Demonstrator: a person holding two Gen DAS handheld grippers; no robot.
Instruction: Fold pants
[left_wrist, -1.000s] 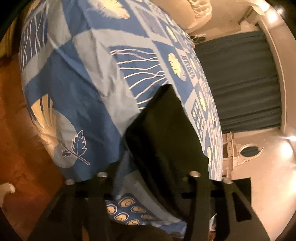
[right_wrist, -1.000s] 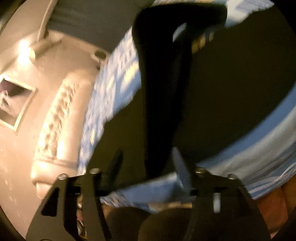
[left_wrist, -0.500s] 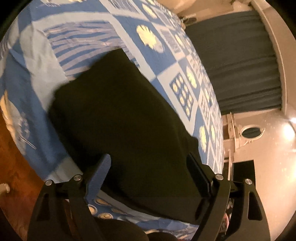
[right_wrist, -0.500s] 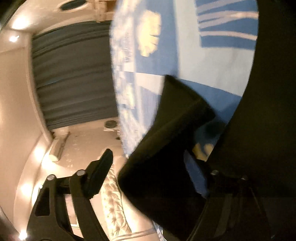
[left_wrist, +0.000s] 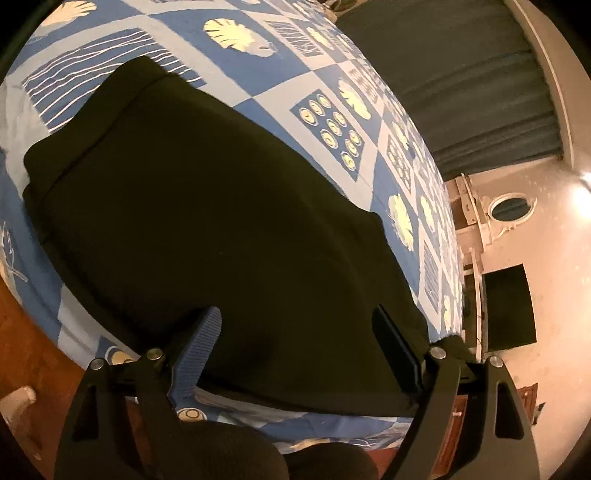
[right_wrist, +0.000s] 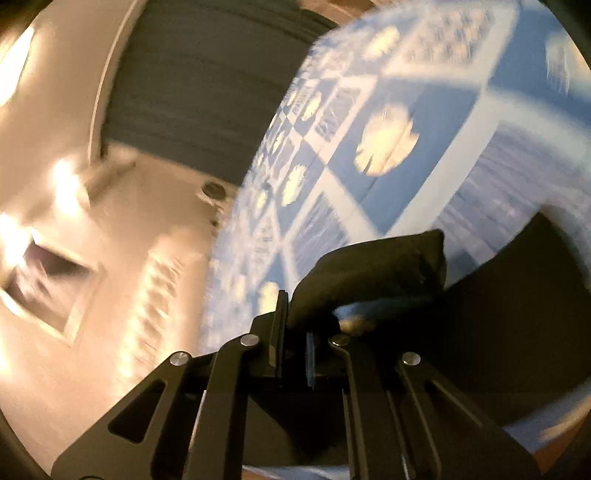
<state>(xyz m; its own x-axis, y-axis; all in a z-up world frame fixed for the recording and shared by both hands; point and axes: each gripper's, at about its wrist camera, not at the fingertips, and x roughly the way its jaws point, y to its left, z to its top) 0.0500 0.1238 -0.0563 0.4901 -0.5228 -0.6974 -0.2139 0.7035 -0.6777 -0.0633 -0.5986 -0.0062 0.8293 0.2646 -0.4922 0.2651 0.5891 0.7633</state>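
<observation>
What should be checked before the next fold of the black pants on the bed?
1. Right claw gripping pants: ok, jaws shut on a bunched corner of black cloth.
2. Left claw free: ok, jaws wide open over the pants, nothing pinched.
3. Rest of the pants lying flat on the bedsheet: ok in the left wrist view.
4. Near edge of the pants fully on the bed: cannot tell, the claw hides it.
5. Right wrist view sharp enough to judge layers: not ok, blurred.
</observation>
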